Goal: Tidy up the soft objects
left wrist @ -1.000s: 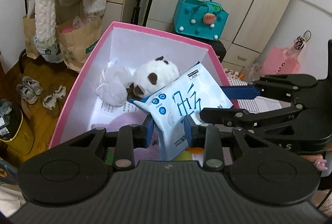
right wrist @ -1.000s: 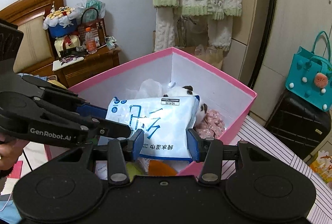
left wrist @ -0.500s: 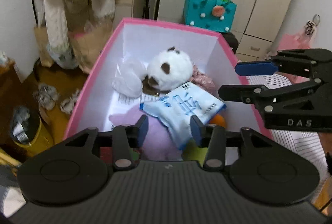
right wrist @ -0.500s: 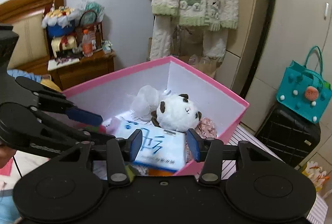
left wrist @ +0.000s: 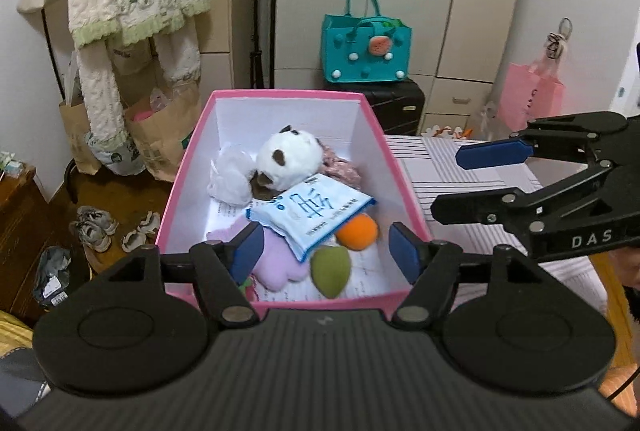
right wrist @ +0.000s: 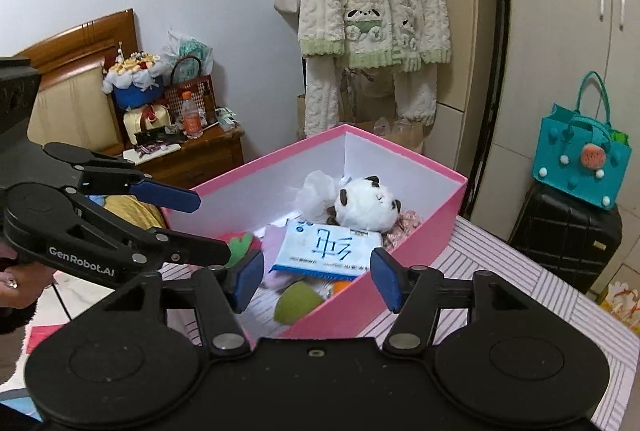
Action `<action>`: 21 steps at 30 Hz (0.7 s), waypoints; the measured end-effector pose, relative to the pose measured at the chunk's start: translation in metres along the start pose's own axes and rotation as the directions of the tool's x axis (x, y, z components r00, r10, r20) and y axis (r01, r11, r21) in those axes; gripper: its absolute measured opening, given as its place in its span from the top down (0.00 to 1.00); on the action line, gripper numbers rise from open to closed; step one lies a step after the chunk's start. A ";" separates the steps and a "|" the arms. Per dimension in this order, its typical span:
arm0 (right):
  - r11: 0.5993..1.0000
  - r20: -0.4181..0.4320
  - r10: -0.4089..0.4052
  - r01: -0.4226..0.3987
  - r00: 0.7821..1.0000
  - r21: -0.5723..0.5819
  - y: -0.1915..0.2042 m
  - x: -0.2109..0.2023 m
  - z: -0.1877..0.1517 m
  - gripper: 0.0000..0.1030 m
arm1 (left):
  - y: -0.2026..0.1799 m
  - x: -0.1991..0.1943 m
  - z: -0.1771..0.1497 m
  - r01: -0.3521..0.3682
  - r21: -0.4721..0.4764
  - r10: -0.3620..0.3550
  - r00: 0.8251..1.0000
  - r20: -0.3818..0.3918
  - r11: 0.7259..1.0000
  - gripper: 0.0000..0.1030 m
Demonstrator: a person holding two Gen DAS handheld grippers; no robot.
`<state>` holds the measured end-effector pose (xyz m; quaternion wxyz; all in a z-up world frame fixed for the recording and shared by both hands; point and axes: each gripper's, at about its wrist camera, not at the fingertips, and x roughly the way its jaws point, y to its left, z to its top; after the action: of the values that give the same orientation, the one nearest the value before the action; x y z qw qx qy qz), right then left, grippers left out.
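A: Where is the blue-and-white tissue pack (left wrist: 310,217) now?

B: Inside the pink box (left wrist: 400,171), lying loose on the other soft things. It leans against the panda plush (left wrist: 290,159) at its far edge, and its near corner covers part of the purple plush (left wrist: 276,263). An orange ball (left wrist: 357,231) and a green plush (left wrist: 330,269) sit just beside it.

A: A second ago both grippers had it, no?

B: Yes, then it was pinched between both pairs of jaws above the box. Half a second ago it had already dropped in, tilted. Now it lies flatter.

A: And the left gripper (left wrist: 324,255)?

B: Its jaws are opening, fairly wide, with nothing pressed between them. It has pulled back and up from the box; more of the box shows than before.

A: The right gripper (right wrist: 316,277)?

B: The same: jaws opening, holding nothing, drawn back from the near box corner. It appears side-on in the left view, over the striped cloth on the desk (left wrist: 460,167).

A: Anything else changed?

B: The white plastic bag (left wrist: 232,179) beside the panda stays put.
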<state>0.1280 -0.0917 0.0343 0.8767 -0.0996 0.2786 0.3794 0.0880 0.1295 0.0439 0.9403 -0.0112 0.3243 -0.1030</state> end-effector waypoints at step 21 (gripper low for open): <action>0.956 0.020 -0.286 0.284 0.958 0.075 0.032 -0.115 -0.042 0.00 | -0.056 -0.071 -0.012 0.027 0.106 -0.034 0.998 0.057 0.994 0.00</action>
<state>0.0235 -0.1563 0.0655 0.9293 -0.1017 0.2612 0.2403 0.0157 0.0897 0.0821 0.9469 0.0303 0.2907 -0.1339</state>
